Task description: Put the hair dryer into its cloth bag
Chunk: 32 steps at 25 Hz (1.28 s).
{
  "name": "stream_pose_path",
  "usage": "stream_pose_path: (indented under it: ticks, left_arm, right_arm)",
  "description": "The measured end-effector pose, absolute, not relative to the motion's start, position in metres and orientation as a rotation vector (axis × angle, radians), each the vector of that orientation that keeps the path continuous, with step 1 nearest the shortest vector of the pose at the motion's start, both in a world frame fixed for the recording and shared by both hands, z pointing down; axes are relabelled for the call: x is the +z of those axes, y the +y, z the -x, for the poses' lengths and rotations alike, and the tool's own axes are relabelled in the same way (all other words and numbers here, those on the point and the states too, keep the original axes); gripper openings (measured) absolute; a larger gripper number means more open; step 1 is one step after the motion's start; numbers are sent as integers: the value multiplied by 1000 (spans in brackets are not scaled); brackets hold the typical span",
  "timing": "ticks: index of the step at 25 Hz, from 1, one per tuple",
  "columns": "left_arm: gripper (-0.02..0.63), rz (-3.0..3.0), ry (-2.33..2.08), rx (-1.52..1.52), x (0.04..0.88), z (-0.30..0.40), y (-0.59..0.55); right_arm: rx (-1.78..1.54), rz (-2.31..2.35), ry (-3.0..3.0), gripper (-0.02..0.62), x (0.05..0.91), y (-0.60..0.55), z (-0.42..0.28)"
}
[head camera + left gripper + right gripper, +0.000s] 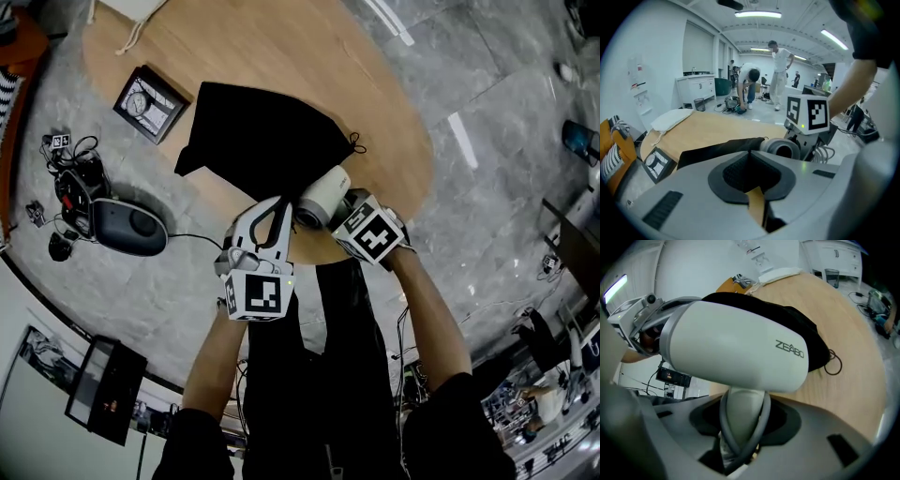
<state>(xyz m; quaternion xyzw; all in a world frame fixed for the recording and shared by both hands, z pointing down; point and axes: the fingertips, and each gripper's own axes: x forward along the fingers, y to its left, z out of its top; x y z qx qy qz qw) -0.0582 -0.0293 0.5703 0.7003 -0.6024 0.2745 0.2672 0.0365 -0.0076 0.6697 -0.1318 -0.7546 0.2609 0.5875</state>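
Note:
The black cloth bag (258,136) lies on the oval wooden table (394,141), its near edge raised toward me. My left gripper (272,214) is shut on that near edge; in the left gripper view the jaws (751,157) meet right at the black cloth (717,149). The white hair dryer (323,195) hangs just in front of the bag's near edge, nozzle toward the bag. My right gripper (349,211) is shut on its handle (740,416), which has the grey cord looped round it. The dryer's barrel (736,348) fills the right gripper view, with the bag (797,329) behind it.
A framed clock (150,103) lies on the table's left side and a white cloth pouch (131,9) at its far edge. The bag's drawstring loop (833,363) rests on the wood. A grey device (127,227) and cables sit on the floor at left. People (750,82) stand far off.

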Motion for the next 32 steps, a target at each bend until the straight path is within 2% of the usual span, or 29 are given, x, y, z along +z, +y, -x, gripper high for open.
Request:
stream_pose_path:
  ticks: [14,27,32]
  left_arm:
    - [25,-1992,-1590,663,543,51,-31]
    - [25,-2078,-1407,863,583,25,-7]
    - [25,-2088,-1565,811,566,33,-10]
  right_arm:
    - [592,242,-1766,195,662,-37,-10]
    - [319,209,-1650,195,679,-50,-21]
    - [230,233,-1605,196,681,-51,-11]
